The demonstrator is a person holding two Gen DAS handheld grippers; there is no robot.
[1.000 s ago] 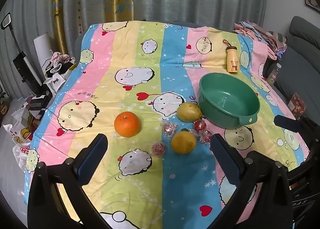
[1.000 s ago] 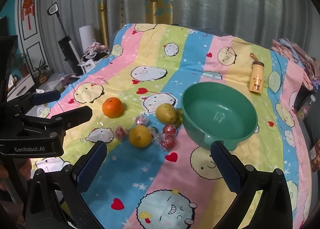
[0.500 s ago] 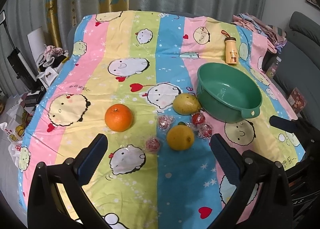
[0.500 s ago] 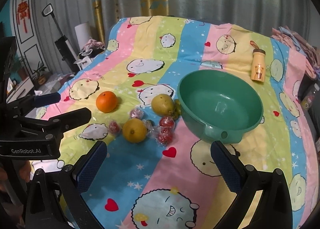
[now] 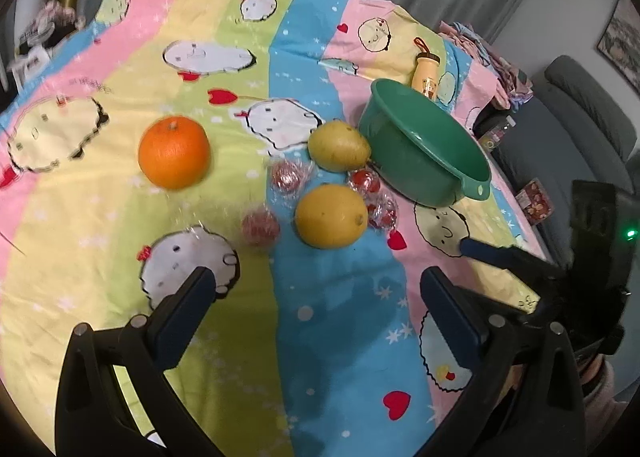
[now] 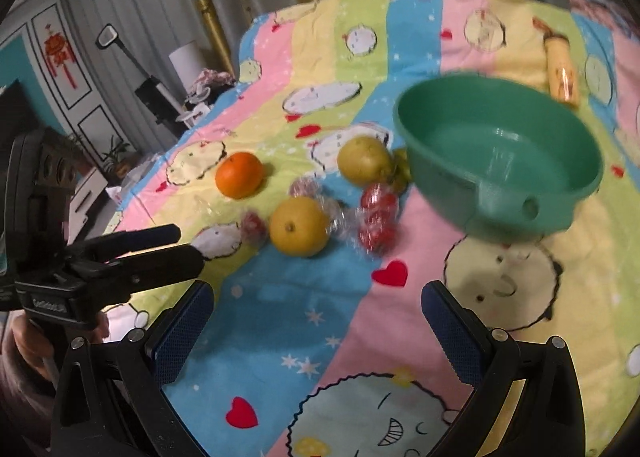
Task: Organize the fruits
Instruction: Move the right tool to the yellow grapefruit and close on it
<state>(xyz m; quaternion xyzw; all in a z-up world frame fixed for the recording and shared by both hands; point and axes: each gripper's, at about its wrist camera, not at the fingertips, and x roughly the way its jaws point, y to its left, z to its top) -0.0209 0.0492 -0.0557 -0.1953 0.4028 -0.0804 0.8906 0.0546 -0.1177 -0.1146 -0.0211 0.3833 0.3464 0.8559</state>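
On the striped cartoon cloth lie an orange (image 5: 174, 152) (image 6: 239, 174), a yellow citrus fruit (image 5: 331, 216) (image 6: 299, 226), a yellow-green pear (image 5: 338, 145) (image 6: 363, 159) and several small red fruits in clear wrap (image 5: 380, 213) (image 6: 378, 217). An empty green bowl (image 5: 430, 149) (image 6: 500, 155) stands right of the pear. My left gripper (image 5: 318, 297) hovers open just short of the yellow citrus. My right gripper (image 6: 316, 311) is open too, above the cloth in front of the wrapped fruits and bowl. Nothing sits between either pair of fingers.
A small yellow bottle (image 5: 426, 73) (image 6: 562, 71) lies behind the bowl. Folded clothes (image 5: 484, 53) pile at the far right corner; a grey sofa (image 5: 580, 125) stands beyond the right edge. Floor clutter and a vacuum (image 6: 156, 89) sit left of the cloth-covered surface.
Both grippers have come down and forward toward the fruit, so the fruit and bowl look larger and nearer. Nothing on the cloth has moved; both stay open.
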